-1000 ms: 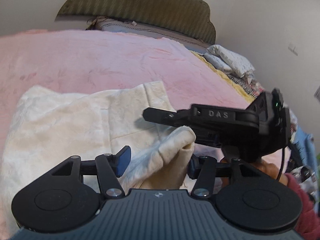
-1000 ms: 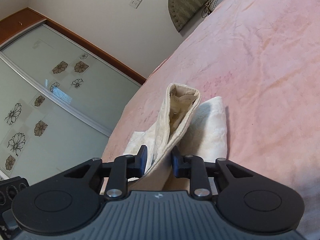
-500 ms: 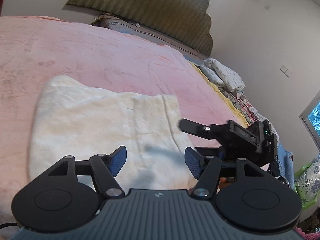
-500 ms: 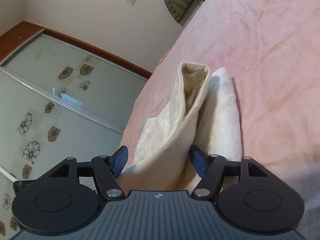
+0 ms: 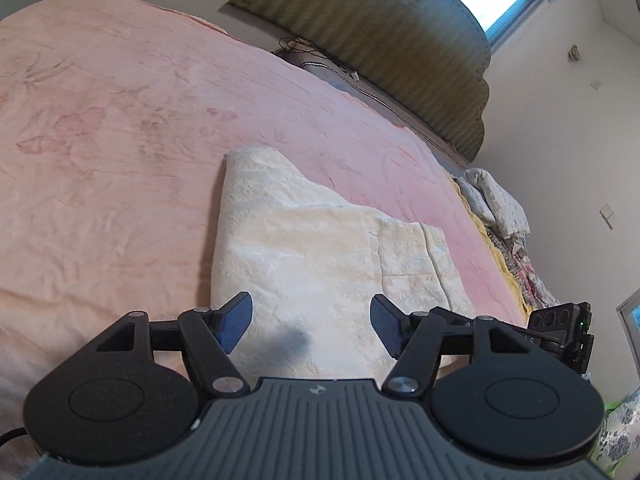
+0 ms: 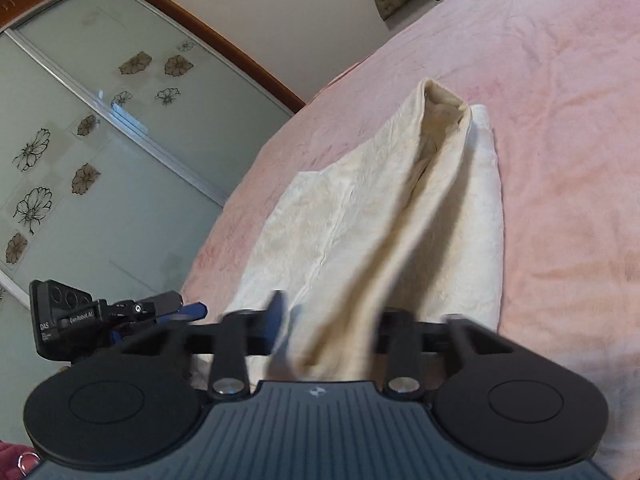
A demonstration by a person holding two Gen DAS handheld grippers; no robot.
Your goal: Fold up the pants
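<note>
Altogether two grippers and one pair of pants (image 5: 320,256) show. From the left wrist, the left gripper (image 5: 311,322) hangs with its blue pads (image 5: 236,320) apart and nothing between them, above the cream, embossed pants lying folded on the pink bedspread (image 5: 120,128). On the right, the right gripper (image 6: 328,328), blurred, has just been closing its fingers on a raised fold of the pants, which runs up as a soft ridge.

Cream pants (image 5: 320,248) with embossed floral texture; pink bedspread (image 5: 120,128) with faint flower print; olive striped headboard (image 5: 384,40); grey-green wardrobe doors (image 6: 80,128), brown flower motifs, upper left; blue gripper pads (image 5: 236,320).
</note>
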